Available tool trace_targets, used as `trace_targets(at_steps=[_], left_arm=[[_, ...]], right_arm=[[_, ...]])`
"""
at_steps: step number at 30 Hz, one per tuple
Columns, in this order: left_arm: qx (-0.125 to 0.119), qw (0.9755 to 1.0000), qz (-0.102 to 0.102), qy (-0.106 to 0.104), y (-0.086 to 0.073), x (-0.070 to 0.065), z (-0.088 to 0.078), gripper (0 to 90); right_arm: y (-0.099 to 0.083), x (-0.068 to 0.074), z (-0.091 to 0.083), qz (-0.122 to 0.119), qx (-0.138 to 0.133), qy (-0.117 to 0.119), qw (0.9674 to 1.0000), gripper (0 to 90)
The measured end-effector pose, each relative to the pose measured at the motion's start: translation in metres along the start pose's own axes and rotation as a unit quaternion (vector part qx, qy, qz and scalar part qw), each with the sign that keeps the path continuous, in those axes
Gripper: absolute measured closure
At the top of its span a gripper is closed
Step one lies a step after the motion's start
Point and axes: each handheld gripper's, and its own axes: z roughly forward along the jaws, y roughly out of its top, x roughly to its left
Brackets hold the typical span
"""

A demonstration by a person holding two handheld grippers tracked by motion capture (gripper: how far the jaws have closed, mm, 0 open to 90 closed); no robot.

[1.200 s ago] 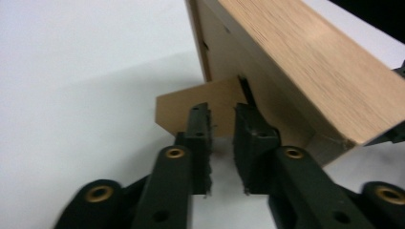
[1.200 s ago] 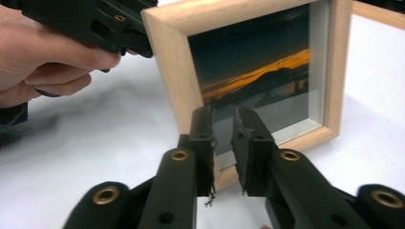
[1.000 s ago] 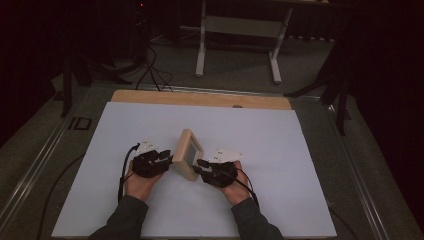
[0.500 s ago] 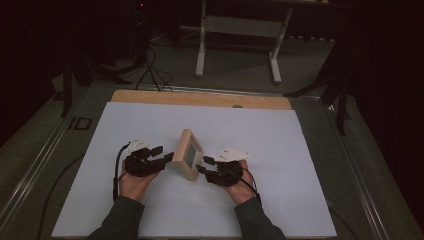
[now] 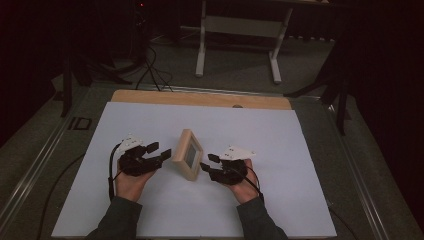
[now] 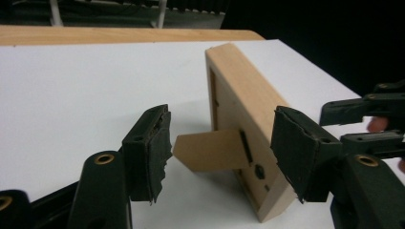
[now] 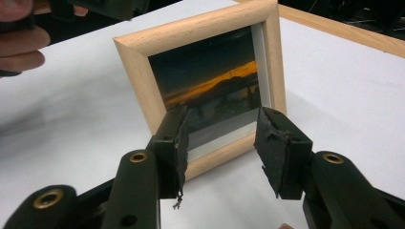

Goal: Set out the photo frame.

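Note:
A small light-wood picture frame (image 5: 188, 154) stands upright on the white table top (image 5: 290, 150), propped on its rear stand. My left gripper (image 5: 161, 151) is just to its left and my right gripper (image 5: 206, 166) just to its right. In the left gripper view the left gripper (image 6: 224, 152) is open, and its jaws have just been opening. The frame's back (image 6: 248, 95) and cardboard stand flap (image 6: 210, 151) show in the gap, untouched. In the right gripper view the right gripper (image 7: 222, 148) is open, its jaws also just opening, facing the glazed sunset picture (image 7: 210, 86) without touching it.
A wooden strip (image 5: 200, 98) runs along the table's far edge. Beyond it on the floor stand a white metal rack (image 5: 240, 25) and cables (image 5: 150, 65). The right gripper's fingers (image 6: 367, 114) show past the frame in the left gripper view.
Both pairs of jaws have spread apart and let go of the frame. The left hand has drawn back a little to the left. The frame stays standing in place.

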Motion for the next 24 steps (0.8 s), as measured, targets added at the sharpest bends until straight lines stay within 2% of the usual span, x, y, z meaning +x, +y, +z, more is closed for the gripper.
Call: trace_targets(at_steps=[2,7,14,24], left_arm=[[-0.008,0.9999,-0.004,-0.006,0.002,-0.004,-0.002,37.7],[-0.011,0.9999,0.0,-0.012,0.004,-0.009,-0.002,37.1],[-0.011,0.9998,0.005,-0.013,0.005,-0.017,0.001,30.2],[0.012,0.9997,0.019,-0.01,-0.001,-0.029,0.017,25.7]], right_arm=[[0.0,-0.001,-0.001,0.003,-0.001,-0.002,1.0,53.7],[0.0,-0.002,-0.002,0.004,-0.003,-0.003,1.0,53.3],[0.0,-0.007,-0.005,0.013,-0.007,-0.007,0.9999,51.9],[0.0,-0.011,-0.008,0.019,-0.013,-0.008,0.9997,50.9]])
